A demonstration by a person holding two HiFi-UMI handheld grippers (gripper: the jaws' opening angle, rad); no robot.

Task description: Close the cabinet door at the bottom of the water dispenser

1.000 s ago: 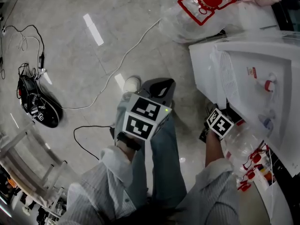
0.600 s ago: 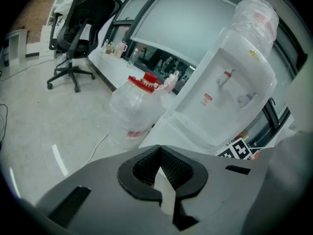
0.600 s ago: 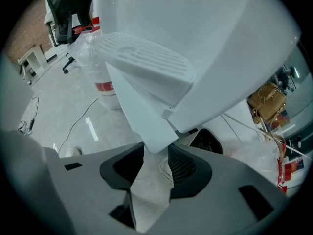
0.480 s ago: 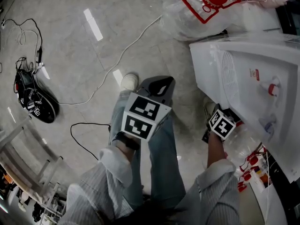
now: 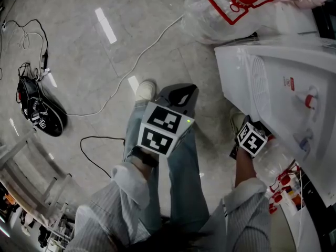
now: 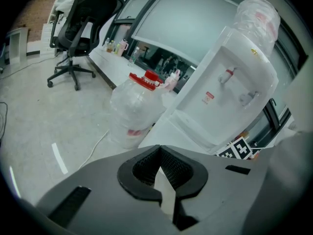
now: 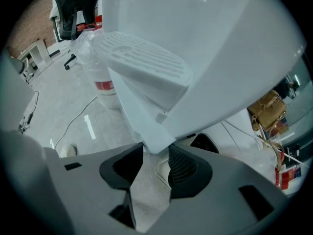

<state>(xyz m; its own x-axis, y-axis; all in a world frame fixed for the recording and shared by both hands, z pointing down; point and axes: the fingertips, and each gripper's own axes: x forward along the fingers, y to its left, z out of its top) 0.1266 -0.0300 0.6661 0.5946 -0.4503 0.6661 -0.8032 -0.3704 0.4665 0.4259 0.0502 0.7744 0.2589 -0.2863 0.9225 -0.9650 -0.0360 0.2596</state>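
The white water dispenser (image 5: pixel 283 88) stands at the right of the head view, its taps facing left; the left gripper view has the dispenser (image 6: pixel 230 92) upright. In the right gripper view the bottom corner of its white cabinet door (image 7: pixel 146 111) dips between the tips of my right gripper (image 7: pixel 155 153), whose jaws stand only a little apart and press on it. In the head view only that gripper's marker cube (image 5: pixel 251 139) shows, tight against the dispenser's foot. My left gripper (image 5: pixel 181 91) hangs over the person's legs, away from the dispenser, shut and empty (image 6: pixel 159 151).
Large plastic-wrapped water bottles (image 5: pixel 226 14) stand behind the dispenser, and another bottle (image 5: pixel 273 161) lies by its base. A white cable (image 5: pixel 131 72) crosses the floor. A black bag (image 5: pixel 39 114) with cords sits far left. The person's shoe (image 5: pixel 145 91) is near. An office chair (image 6: pixel 78 28) stands farther back.
The right gripper has shifted slightly to the right and down in the head view, staying at the dispenser's foot. The left gripper has barely moved.
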